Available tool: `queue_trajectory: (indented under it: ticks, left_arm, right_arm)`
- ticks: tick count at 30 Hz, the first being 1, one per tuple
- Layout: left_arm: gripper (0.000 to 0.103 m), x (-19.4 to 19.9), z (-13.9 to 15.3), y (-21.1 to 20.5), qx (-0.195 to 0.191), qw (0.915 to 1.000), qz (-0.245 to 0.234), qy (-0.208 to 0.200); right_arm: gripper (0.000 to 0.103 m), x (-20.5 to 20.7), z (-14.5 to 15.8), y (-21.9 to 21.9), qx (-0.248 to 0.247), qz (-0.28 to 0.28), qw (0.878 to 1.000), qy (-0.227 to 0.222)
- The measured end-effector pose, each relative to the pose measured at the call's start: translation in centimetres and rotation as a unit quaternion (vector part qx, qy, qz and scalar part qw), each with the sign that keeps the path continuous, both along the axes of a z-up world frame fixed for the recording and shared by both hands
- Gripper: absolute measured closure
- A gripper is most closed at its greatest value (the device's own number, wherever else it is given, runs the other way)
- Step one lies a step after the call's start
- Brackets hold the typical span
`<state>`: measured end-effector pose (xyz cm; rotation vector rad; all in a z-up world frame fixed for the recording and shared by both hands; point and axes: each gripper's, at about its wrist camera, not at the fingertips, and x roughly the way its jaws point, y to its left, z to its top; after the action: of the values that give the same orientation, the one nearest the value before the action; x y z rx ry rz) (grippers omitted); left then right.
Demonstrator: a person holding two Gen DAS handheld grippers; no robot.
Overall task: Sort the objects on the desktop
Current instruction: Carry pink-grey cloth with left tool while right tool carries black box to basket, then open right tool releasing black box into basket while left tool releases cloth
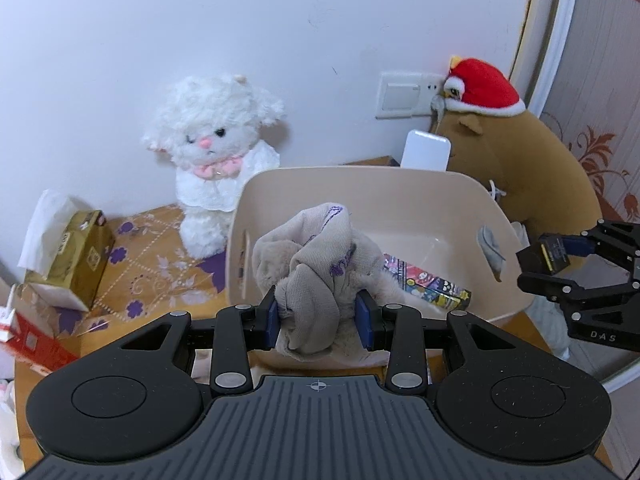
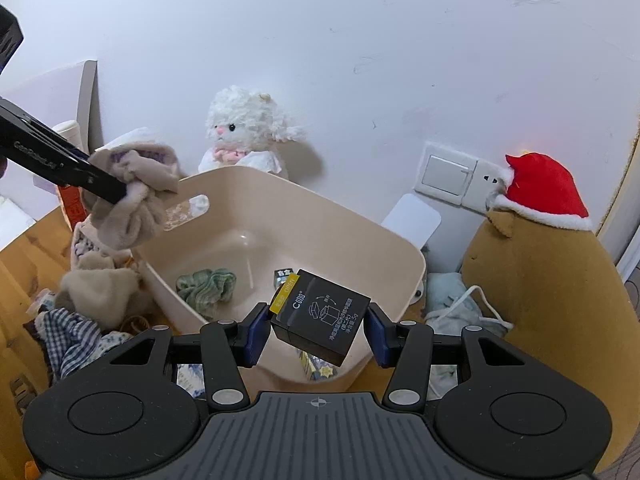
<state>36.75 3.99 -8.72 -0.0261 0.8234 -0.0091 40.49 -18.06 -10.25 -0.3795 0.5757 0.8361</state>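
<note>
Right at the near rim of the beige bin, the left tool is clamped on one bunched grey sock, held up above that near rim. The right tool pinches one black box with a yellow tab, tilted, over the bin's near edge. Inside the bin: one colourful printed carton and one green scrunchie. Left of the bin on the worktop sits a heap of fabric, including one blue checked cloth. One gold tissue box is further left. Behind the bin, two plush toys: a white kitten and a brown one in a red hat.
</note>
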Motion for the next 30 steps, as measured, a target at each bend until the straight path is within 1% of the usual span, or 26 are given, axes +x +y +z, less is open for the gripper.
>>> queue_trajectory:
  ticks: [6,9,12,13,19,22,24,25,26,27,28,29,30]
  left_arm:
    - [0.065,2.4,-1.4,-1.6,0.014,0.9997,-0.008,0.018]
    - [0.065,3.5,-2.4,-2.0,0.019,0.9993,-0.006,0.031]
    - [0.065,4.4,-3.5,-2.5,0.045,0.998,0.004,0.044]
    - [0.065,4.6,-3.8,-2.6,0.049,0.9976,0.007,0.048]
    - [0.065,5.6,-5.3,-2.9,0.046,0.9958,0.013,0.078]
    - [0.064,5.7,-5.7,-3.0,0.032,0.9959,0.007,0.085]
    - [0.061,5.8,-6.0,-3.1,0.026,0.9955,0.011,0.09]
    - [0.06,5.8,-6.1,-3.1,0.021,0.9951,0.013,0.096]
    - [0.057,5.9,-6.2,-3.1,0.019,0.9948,0.016,0.099]
    - [0.053,5.8,-6.2,-3.2,0.021,0.9948,0.019,0.098]
    - [0.051,5.7,-6.1,-3.4,0.028,0.9949,0.023,0.094]
    - [0.047,5.6,-6.0,-3.4,0.035,0.9949,0.024,0.092]
    - [0.044,5.6,-5.8,-3.5,0.04,0.9947,0.025,0.091]
  right_arm:
    - [0.055,1.4,-1.6,1.4,-0.015,0.0,1.0,0.016]
    - [0.055,1.7,-2.2,1.9,-0.012,0.001,1.0,0.02]
    - [0.055,1.8,-2.7,2.3,-0.013,0.002,1.0,0.024]
    - [0.055,1.9,-2.9,2.5,-0.015,0.001,1.0,0.025]
    - [0.055,2.7,-4.2,3.3,-0.034,-0.009,0.999,0.041]
    - [0.055,3.1,-4.3,3.2,-0.032,-0.009,0.998,0.052]
    - [0.052,3.3,-4.4,3.4,-0.039,-0.008,0.998,0.05]
    - [0.046,3.4,-4.5,3.4,-0.041,-0.008,0.998,0.05]
    - [0.046,3.5,-4.5,3.5,-0.042,-0.009,0.998,0.052]
    - [0.046,3.5,-4.5,3.6,-0.044,-0.009,0.998,0.051]
    - [0.043,3.4,-4.5,3.7,-0.046,-0.007,0.998,0.049]
    - [0.038,3.4,-4.5,3.8,-0.048,-0.006,0.998,0.046]
    - [0.035,3.3,-4.5,3.8,-0.047,-0.005,0.998,0.043]
